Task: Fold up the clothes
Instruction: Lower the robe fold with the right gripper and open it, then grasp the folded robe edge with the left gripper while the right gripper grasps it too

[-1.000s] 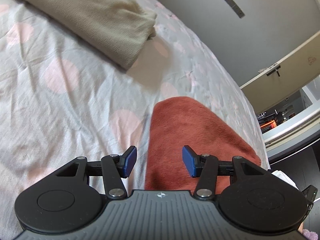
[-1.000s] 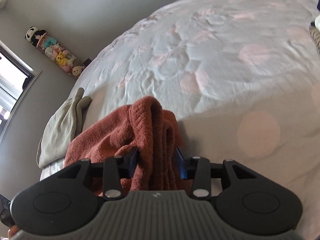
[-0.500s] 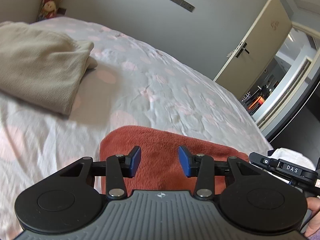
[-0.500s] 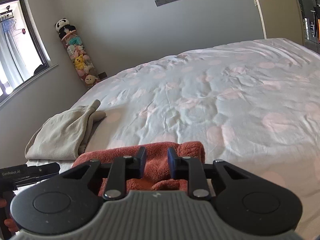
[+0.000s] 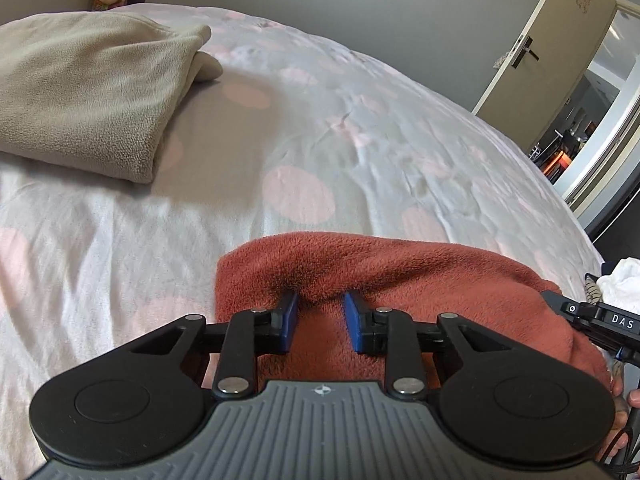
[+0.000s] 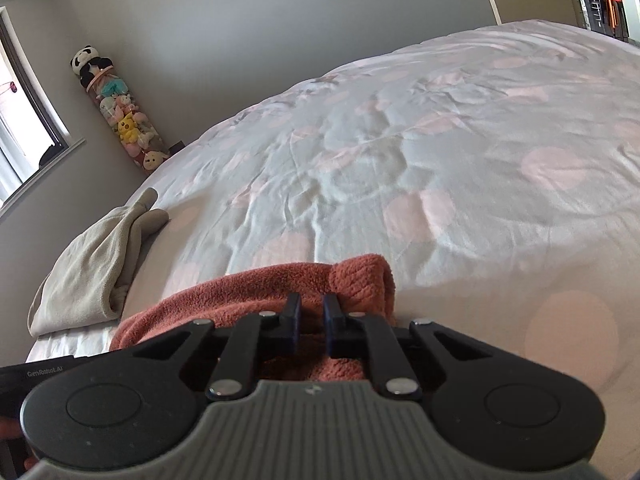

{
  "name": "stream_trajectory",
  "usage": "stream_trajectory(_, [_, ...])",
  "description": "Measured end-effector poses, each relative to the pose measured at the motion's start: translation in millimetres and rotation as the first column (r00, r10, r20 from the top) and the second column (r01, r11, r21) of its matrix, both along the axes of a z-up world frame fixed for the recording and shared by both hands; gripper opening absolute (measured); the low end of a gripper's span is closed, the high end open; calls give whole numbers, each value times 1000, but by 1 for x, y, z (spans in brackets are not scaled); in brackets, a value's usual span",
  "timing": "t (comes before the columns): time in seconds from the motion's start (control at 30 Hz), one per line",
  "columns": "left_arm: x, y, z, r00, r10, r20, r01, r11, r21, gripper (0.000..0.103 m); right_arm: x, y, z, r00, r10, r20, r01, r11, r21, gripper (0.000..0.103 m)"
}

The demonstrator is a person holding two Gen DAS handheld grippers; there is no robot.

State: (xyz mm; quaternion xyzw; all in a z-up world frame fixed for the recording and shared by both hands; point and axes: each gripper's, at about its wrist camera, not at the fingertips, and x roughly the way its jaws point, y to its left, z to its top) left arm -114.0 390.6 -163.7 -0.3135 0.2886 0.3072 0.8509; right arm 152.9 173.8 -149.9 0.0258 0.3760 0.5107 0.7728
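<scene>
A: Entry, both wrist views. Where is the garment?

B: The rust-red fleece garment (image 5: 400, 280) lies bunched at the near edge of the bed (image 5: 300, 140), on the white cover with pale pink dots. Its far edge forms a rounded roll.

A: Left gripper (image 5: 320, 312)?

B: Its jaws have just been closing. The 2 blue pads (image 5: 289, 320) sit on either side of a ridge of the red fleece, which bulges up between them. A visible gap remains; the pads appear to be pinching the ridge.

A: Right gripper (image 6: 312, 316)?

B: Jaws also just closed in, now nearly together. A thin fold of the same fleece runs between the pads, so I read it as clamped on the cloth, just beside the rolled right end (image 6: 368, 280).

A: Other items?

B: 1 folded beige garment (image 5: 88, 92) lies well apart, toward the far left of the bed. A tube of plush toys (image 6: 120, 112) stands against the wall. A door (image 5: 548, 40) stands open at right.
</scene>
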Motion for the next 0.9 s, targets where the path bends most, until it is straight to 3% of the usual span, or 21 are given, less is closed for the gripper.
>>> stream_trajectory(0.17, [0,4,-6,1000,7,5,-7,1000,-15,22,1,4,-9,1000,9,13,-9,1000,4,11])
stream_trajectory(0.3, [-6,-6,10,1000,12,7,-12,1000,24,22,-1,-7,2,1000,7,4,-7,1000,29,12])
stream_trajectory(0.43, [-22,-25,37,999,15,30,-17,998,56,22,-20,-31,32,999,2,47,-6,998,66,30])
stream_trajectory(0.67, [-47,-66,70,997,40,59,-39,999,-11,22,-69,-63,70,983,61,170,-56,998,-36,33])
stream_trajectory(0.8, [-59,-81,68,998,51,43,-48,998,-51,22,-96,-73,71,954,137,268,-112,988,-109,27])
stream_trajectory(0.9, [-66,-89,61,998,54,23,-52,995,-82,22,-102,-78,60,949,166,268,-121,977,-175,27])
